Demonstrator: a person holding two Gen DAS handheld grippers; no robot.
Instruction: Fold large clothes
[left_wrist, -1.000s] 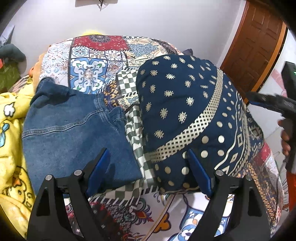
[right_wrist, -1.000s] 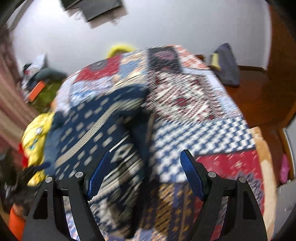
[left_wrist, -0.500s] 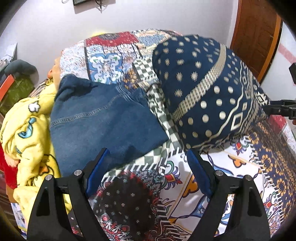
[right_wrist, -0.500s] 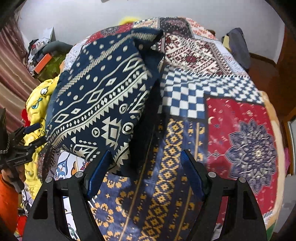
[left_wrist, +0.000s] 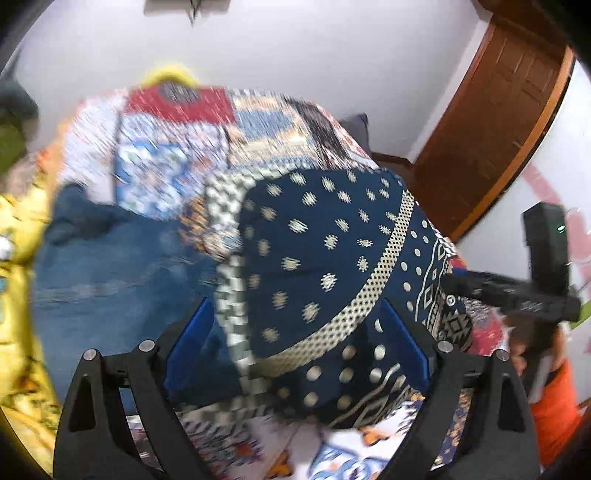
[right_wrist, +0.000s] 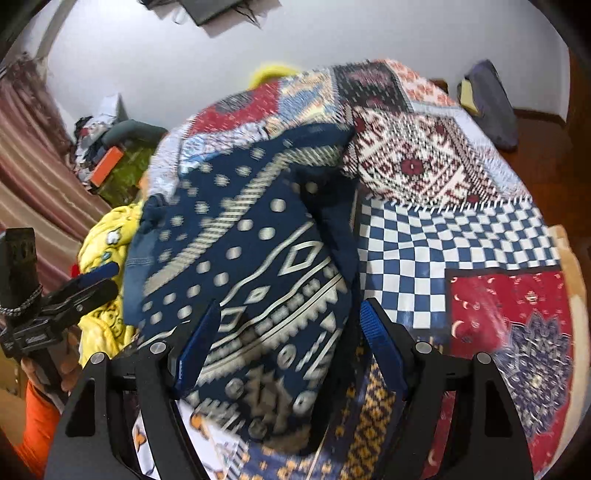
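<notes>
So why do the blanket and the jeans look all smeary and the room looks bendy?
Left wrist view: the patchwork bedspread and jeans smear from motion blur, while the navy patterned cloth stays sharper. Right wrist view: milder blur. Both: the fisheye lens bends the door and walls.

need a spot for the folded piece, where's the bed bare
Free: the blue-and-white checked patch and the red patch of the bedspread, right of the navy patterned cloth. Crowded: the left side, with the jeans and the yellow cloth.
</notes>
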